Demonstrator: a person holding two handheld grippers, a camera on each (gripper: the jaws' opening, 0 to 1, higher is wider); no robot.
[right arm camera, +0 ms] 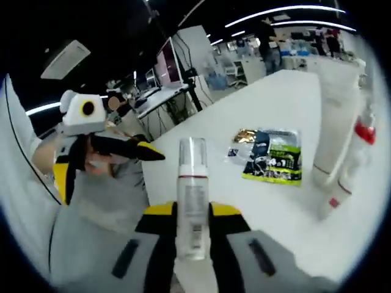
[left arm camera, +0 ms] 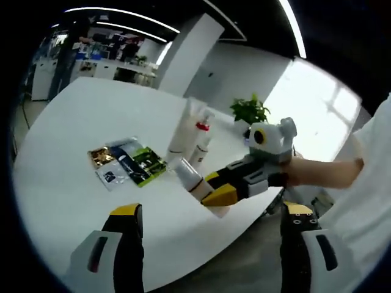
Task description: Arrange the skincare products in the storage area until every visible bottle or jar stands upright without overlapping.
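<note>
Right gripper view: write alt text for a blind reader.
The right gripper holds a white pump bottle upright over a white table. Beyond it lie flat packets, with a tall tube at right. The left gripper enters from the left.

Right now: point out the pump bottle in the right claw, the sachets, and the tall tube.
pump bottle (right arm camera: 194,207): right gripper view, label on its body.
sachets (right arm camera: 269,155): right gripper view, middle of the pile.
tall tube (left arm camera: 185,127): left gripper view, mid-body.

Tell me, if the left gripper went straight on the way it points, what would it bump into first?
Probably the right gripper, which crosses ahead of the left gripper holding a pump bottle. Depth is unclear; it might pass under and reach the white table.
</note>
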